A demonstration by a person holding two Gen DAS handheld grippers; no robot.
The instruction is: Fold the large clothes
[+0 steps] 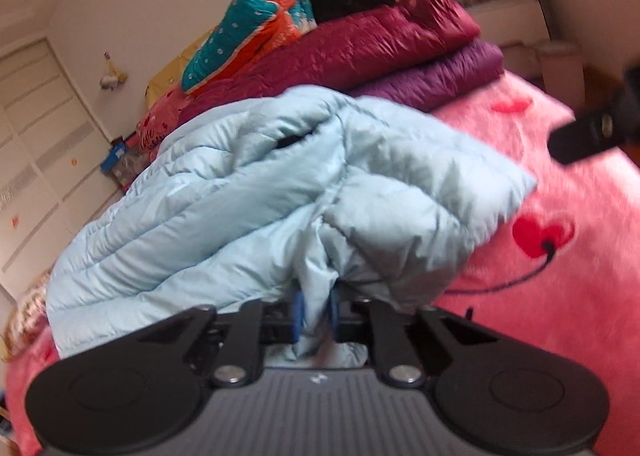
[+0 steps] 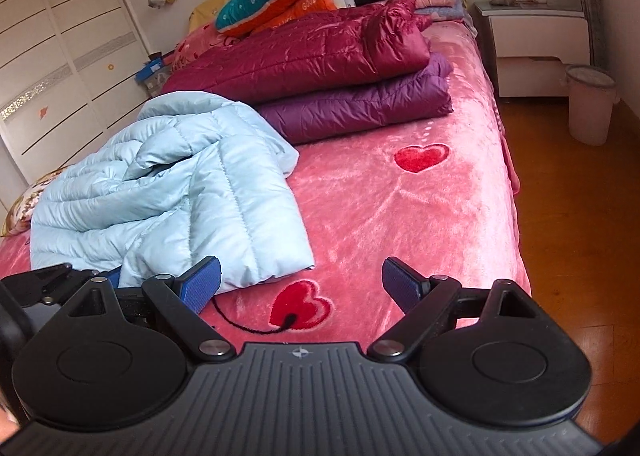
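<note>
Pink heart-patterned bedding (image 2: pixel 400 215) covered the bed, where the pale blue down jacket (image 2: pixel 168 191) lay crumpled beside folded maroon (image 2: pixel 304 55) and purple (image 2: pixel 360 107) coats. My left gripper (image 1: pixel 316 312), angled downward, pinched the jacket's near edge. My right gripper (image 2: pixel 300 288) hovered with fingers spread wide over bare bedding, tilted downward.

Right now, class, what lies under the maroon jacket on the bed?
A purple jacket lies folded under the maroon jacket, resting on the pink blanket. Its middle is covered, so anything between them cannot be seen.
</note>
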